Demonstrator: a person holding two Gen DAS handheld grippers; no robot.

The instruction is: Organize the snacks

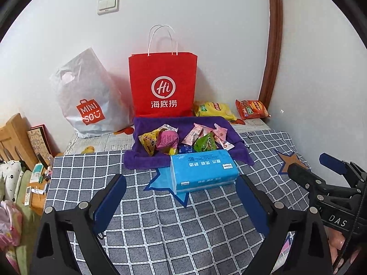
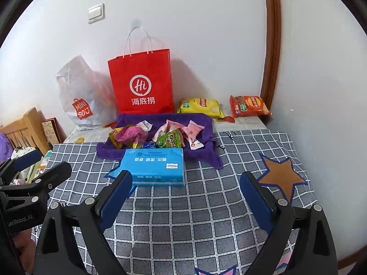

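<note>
Snacks [image 1: 183, 138] lie heaped on the purple towel [image 1: 146, 158] beyond your left hand-held gripper [image 1: 181, 192] and right hand-held gripper [image 2: 185, 190], both spread wide and empty; the blue tissue pack [image 1: 203, 171] lies crosswise just ahead.

The red bag [image 1: 162, 84] says "Hi" in a white ring, with 海底捞 under it. The white bag [image 1: 90, 98] says "MINI SO" on a little red bag sign. The right gripper [image 1: 305, 167] says "DAS". The left gripper [image 2: 34, 167] says "GenRobot.AI".
</note>
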